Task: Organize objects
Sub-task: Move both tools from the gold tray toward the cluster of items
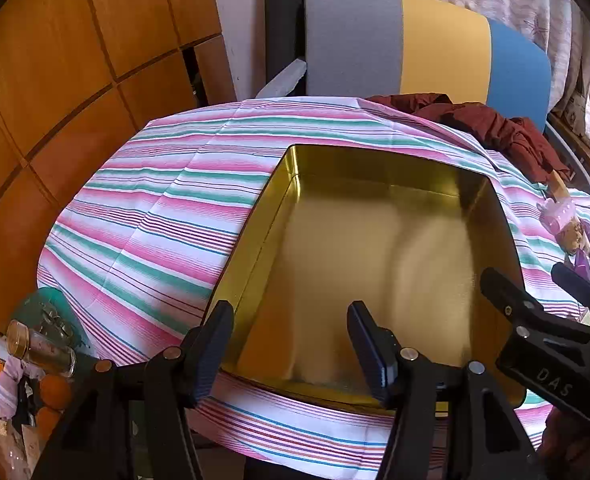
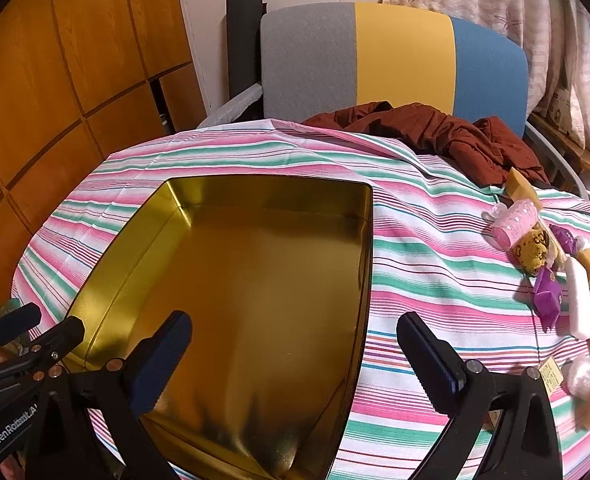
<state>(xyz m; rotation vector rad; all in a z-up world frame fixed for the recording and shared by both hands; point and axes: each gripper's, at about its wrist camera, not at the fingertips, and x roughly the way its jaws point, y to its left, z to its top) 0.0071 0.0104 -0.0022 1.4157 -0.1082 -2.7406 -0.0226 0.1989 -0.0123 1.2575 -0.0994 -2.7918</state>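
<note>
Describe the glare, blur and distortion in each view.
Left wrist view: fisheye bends the striped tablecloth into a dome; the gold tin floor shows soft, smeared reflections. Right wrist view: warm light sheens the tin's left wall; the small wrapped items at the edge look stretched.

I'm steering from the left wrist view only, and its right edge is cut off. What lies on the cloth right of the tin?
Observer: A cluster of small items: a pink roll, a purple packet and a white block.
Operator: Is the right gripper holding anything?
Observer: No, the right gripper is open with nothing between its fingers, near the tin.
Operator: Anything inside the tin?
Observer: Nothing shows in it.
</note>
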